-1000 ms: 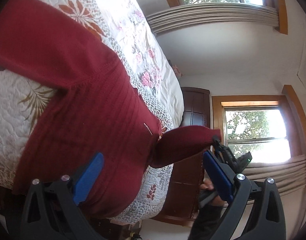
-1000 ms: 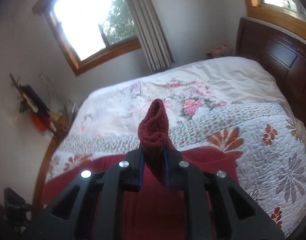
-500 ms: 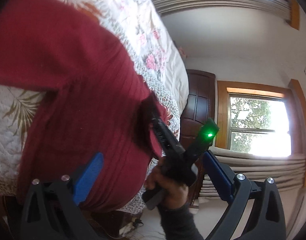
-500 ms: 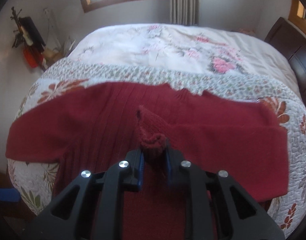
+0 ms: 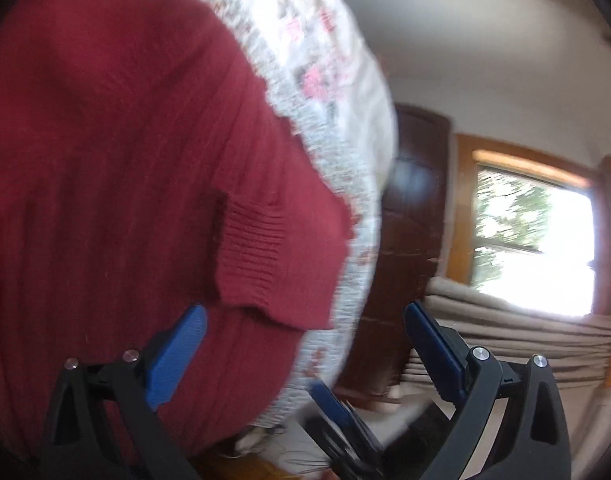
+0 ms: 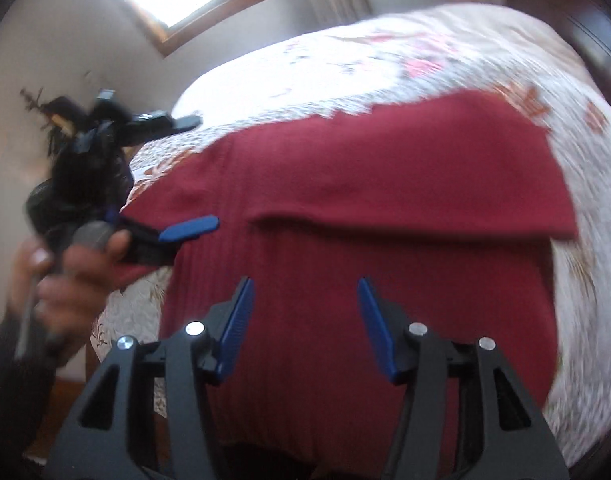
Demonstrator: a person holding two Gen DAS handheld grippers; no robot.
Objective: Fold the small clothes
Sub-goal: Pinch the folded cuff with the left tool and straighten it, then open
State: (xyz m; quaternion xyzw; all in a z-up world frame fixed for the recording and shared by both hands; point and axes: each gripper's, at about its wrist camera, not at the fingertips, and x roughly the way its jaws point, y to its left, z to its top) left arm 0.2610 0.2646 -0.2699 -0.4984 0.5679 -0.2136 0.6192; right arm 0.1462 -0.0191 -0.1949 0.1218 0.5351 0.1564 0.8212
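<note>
A dark red knitted sweater lies flat on the floral quilt of the bed, and its body fills most of both views. One sleeve is folded across the chest, and its ribbed cuff rests on the body of the sweater, near the edge of the bed. The right gripper is above the lower part of the sweater, its two blue-padded fingers are spread apart and nothing is between them. The left gripper is also spread wide and holds nothing; one blue finger is over the red knit and the other is past the side of the bed, in front of the curtain. In the right wrist view a hand holds the left gripper at the left side of the sweater. Both views are blurred, so small details of the knit cannot be seen well.
</note>
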